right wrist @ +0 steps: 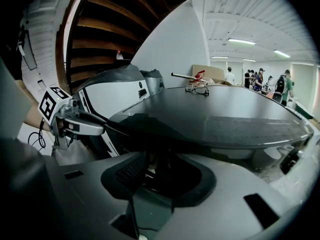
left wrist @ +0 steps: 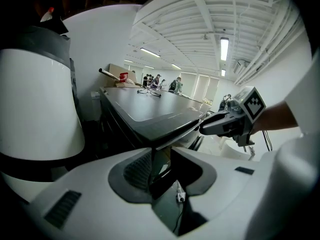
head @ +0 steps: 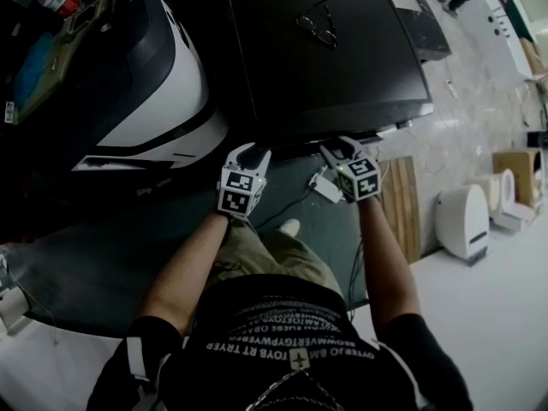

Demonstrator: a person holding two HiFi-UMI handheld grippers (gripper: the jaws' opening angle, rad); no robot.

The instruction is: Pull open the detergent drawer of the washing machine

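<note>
The left white two-jaw gripper [head: 249, 152] and the right gripper [head: 343, 147] are held with jaws apart, nothing clamped. The detergent drawer, not made out, is judged to lie just ahead under the front lip of the dark flat-topped washing machine [head: 325, 67], nearer the left.

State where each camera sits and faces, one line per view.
Head view: on the person's head, facing steeply down at the washing machine; forearms, left gripper, right gripper show.
Left gripper view: on that gripper, along its fingers toward the machine's edge; right gripper shows.
Right gripper view: likewise; its fingers and left gripper show.
Head and right gripper views share the glasses on top.
</note>
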